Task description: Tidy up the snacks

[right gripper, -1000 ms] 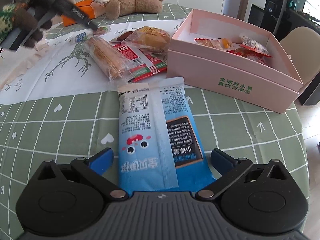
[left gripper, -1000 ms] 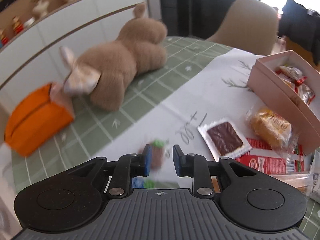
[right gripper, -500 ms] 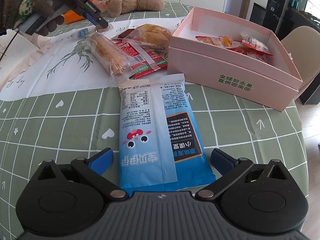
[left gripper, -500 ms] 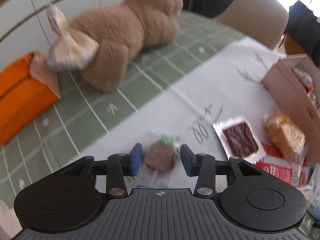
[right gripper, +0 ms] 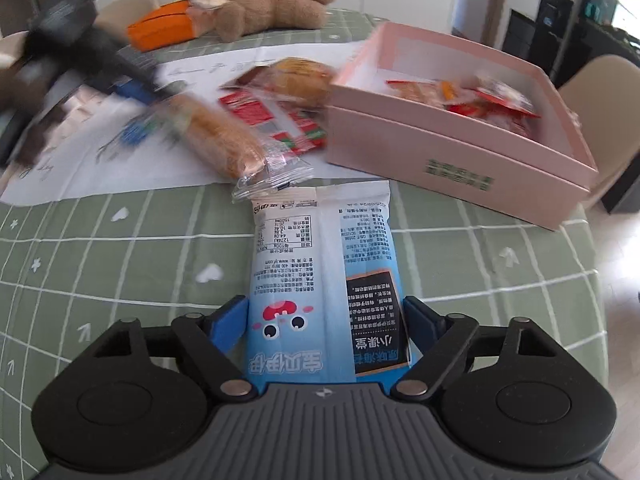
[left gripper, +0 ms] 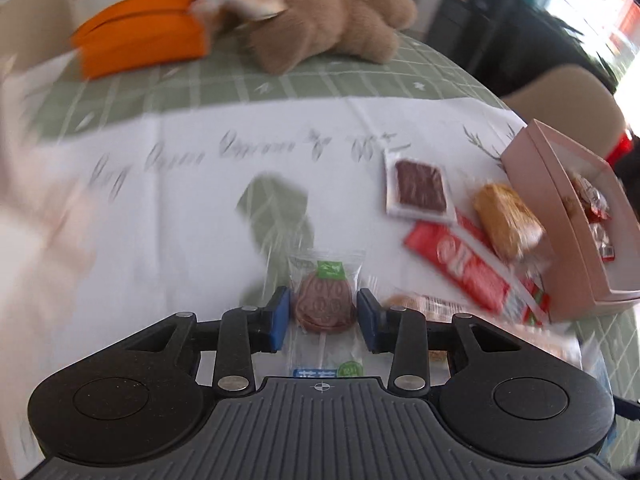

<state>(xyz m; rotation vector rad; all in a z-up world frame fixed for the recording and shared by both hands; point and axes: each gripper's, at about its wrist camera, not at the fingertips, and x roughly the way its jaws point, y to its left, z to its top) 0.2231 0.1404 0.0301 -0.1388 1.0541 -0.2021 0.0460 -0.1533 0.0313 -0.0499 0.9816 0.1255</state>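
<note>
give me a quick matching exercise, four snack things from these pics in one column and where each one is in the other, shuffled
Things:
1. round chocolate lollipop
2. blue snack bag
3. square chocolate packet
4. pink box

Places:
A. between the right tool's blue pads
B. flat on the white cloth, far side of the red packet
C. on the table's right part, wrapped snacks inside
D. between the left tool's blue pads

Pairs: 1-D, 2-A, 3-B, 4-C

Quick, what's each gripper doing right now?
Left gripper: open, closing around the lollipop, pads not touching.
Right gripper: just closed on the blue packet.
</note>
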